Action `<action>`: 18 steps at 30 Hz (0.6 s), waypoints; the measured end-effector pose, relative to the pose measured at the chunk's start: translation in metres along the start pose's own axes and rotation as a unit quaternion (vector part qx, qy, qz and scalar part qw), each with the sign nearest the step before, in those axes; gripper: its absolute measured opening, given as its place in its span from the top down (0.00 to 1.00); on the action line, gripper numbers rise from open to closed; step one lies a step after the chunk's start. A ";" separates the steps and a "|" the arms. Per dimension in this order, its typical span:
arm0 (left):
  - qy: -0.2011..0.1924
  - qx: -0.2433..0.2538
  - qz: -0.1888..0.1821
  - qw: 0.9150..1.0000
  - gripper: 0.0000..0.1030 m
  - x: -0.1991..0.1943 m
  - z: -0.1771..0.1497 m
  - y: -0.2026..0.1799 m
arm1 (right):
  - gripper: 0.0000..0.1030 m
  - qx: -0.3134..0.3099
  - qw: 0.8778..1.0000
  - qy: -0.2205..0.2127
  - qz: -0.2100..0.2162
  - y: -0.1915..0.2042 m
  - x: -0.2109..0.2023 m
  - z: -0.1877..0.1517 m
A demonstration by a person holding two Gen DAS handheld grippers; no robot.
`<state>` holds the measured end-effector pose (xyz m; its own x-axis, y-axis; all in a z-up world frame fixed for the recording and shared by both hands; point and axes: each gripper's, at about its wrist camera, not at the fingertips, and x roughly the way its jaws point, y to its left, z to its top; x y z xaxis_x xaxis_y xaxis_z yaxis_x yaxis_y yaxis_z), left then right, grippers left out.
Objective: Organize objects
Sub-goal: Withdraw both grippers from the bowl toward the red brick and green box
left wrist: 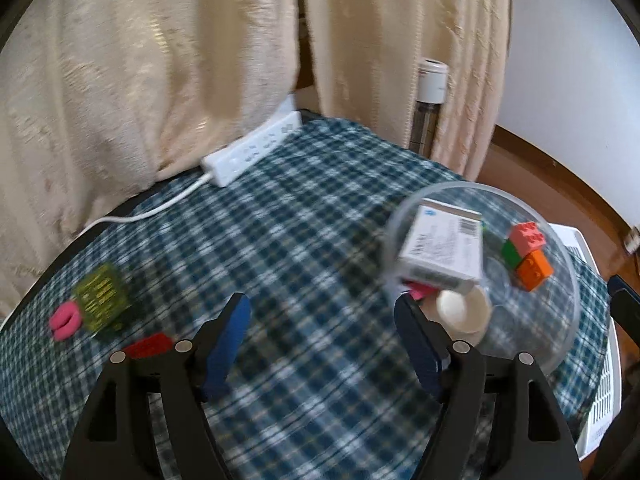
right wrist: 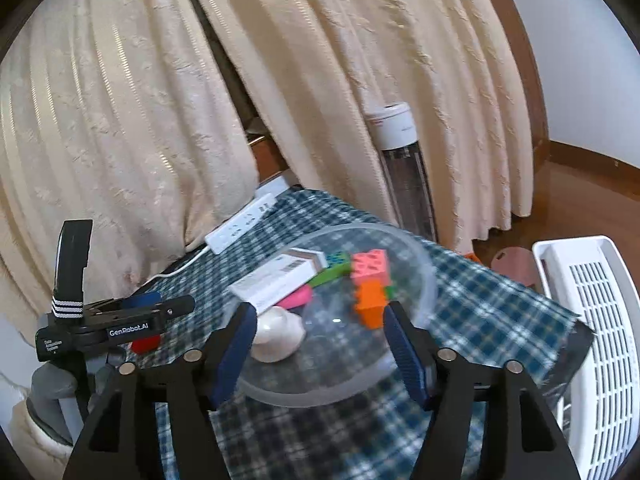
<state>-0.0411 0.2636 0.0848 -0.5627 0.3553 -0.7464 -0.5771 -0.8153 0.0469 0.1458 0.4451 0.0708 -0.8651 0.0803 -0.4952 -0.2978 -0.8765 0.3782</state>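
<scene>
Loose objects, a green sponge (left wrist: pixel 102 300), pink clip (left wrist: pixel 66 322) and red piece (left wrist: pixel 149 346), lie left of the spread, empty left gripper (left wrist: pixel 322 344); the clear bowl (right wrist: pixel 420 264) ahead of the spread, empty right gripper (right wrist: pixel 320 344) holds a leaning white box (right wrist: pixel 276 280) that a careless drop could tip

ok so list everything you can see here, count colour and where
bowl: one, clear, right side of the table
box: one, white, in the bowl
toy bricks: one stack, pink, green, orange, in the bowl
cup: one, cream, on its side in the bowl
pink piece: one, under the box
green block: one, on the tablecloth, left
pink clip: one, beside the green block
red piece: one, near the left fingers
power strip: one, white, back edge
tablecloth: one, blue plaid
curtains: cream, behind
basket: one, white, right of the table
left hand-held gripper: open, empty
right hand-held gripper: open, empty
</scene>
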 end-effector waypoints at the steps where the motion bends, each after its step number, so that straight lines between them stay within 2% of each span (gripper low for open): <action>1: -0.001 -0.005 0.002 1.000 0.26 -0.002 -0.001 0.006 | 0.32 -0.003 1.000 0.001 0.003 0.004 0.001 0.000; 5: -0.003 -0.031 0.013 0.999 0.26 -0.009 -0.008 0.034 | 0.32 -0.021 1.000 0.009 0.019 0.028 0.006 -0.002; 8: -0.006 -0.049 0.025 0.998 0.26 -0.016 -0.012 0.054 | 0.23 -0.032 0.999 0.014 0.033 0.043 0.009 -0.005; 14: -0.008 -0.086 0.067 0.994 0.25 -0.026 -0.019 0.101 | 0.20 -0.069 0.995 0.032 0.061 0.085 0.021 -0.012; 18: -0.013 -0.120 0.087 0.989 0.25 -0.034 -0.024 0.135 | 0.20 -0.087 0.991 0.063 0.085 0.113 0.036 -0.020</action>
<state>-0.0858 0.1311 0.1005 -0.6584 0.2099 -0.7228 -0.3158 -0.9488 0.0121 0.0886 0.3399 0.0799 -0.8359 -0.1265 -0.5340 -0.0682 -0.9416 0.3298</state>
